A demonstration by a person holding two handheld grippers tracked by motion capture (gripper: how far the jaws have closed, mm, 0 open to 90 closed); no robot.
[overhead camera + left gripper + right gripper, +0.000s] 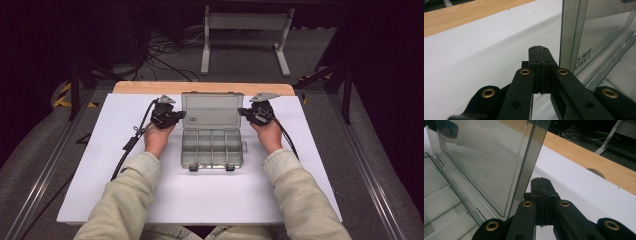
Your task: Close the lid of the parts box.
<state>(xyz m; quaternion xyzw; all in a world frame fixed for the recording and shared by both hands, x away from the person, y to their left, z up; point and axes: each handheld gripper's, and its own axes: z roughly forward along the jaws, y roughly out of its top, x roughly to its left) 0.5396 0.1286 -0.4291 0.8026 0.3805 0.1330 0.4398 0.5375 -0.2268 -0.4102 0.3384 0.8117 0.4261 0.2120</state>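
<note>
At the middle of the bench [100, 165], the clear compartment box [212, 148] stands open, lid [212, 110] upright and compartments empty. Your left hand-held gripper [181, 115] and right hand-held gripper [242, 111], both clenched on nothing, flank the lid edges; closing or filling likely remains.

Compartment box between the two hand-held grippers on the surface

The compartment box [212, 148] lies on the surface [115, 165], its lid [212, 110] standing upright at the far side. The left hand-held gripper [179, 116] sits just beside the lid's left edge, the right hand-held gripper [243, 112] just beside its right edge; the compartments lie nearer the person than both.
</note>
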